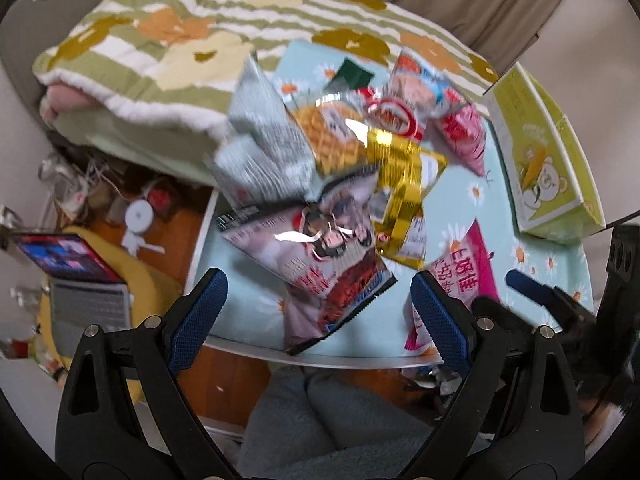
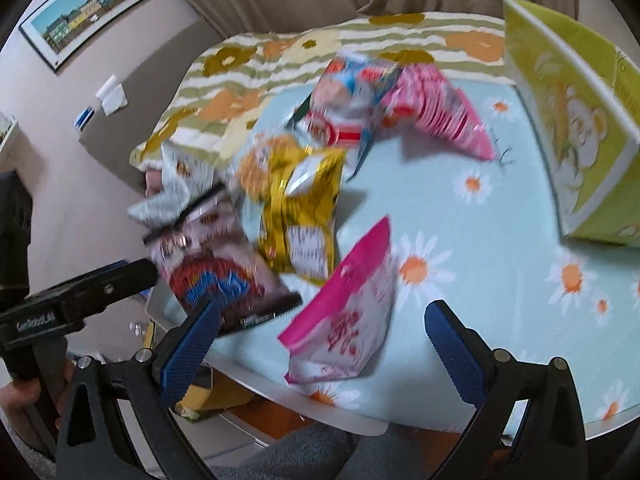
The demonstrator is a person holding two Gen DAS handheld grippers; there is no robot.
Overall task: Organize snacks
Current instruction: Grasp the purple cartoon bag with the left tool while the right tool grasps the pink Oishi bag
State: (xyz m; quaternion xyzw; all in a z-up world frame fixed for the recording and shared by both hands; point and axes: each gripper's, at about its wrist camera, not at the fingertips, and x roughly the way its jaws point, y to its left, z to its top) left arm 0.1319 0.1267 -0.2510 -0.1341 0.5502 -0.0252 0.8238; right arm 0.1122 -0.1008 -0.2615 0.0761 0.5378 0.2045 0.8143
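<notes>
Several snack bags lie in a loose pile on a small table with a pale blue daisy cloth [image 1: 472,196] [image 2: 460,216]. A grey-and-red bag [image 1: 320,256] [image 2: 212,268] lies at the near left edge. A gold bag [image 1: 400,184] [image 2: 300,204], a magenta-and-white bag [image 1: 464,272] [image 2: 348,312], a pink bag [image 1: 464,136] [image 2: 440,116] and a red-white-blue bag [image 1: 404,96] [image 2: 344,100] lie around it. My left gripper [image 1: 320,304] is open and empty, just short of the grey-and-red bag. My right gripper [image 2: 320,332] is open and empty, over the magenta-and-white bag.
A yellow-green box with a bear print [image 1: 548,160] [image 2: 572,120] stands at the table's right side. A folded floral blanket [image 1: 160,60] [image 2: 240,80] lies behind the table. A laptop [image 1: 76,280] sits on a yellow cushion on the floor to the left.
</notes>
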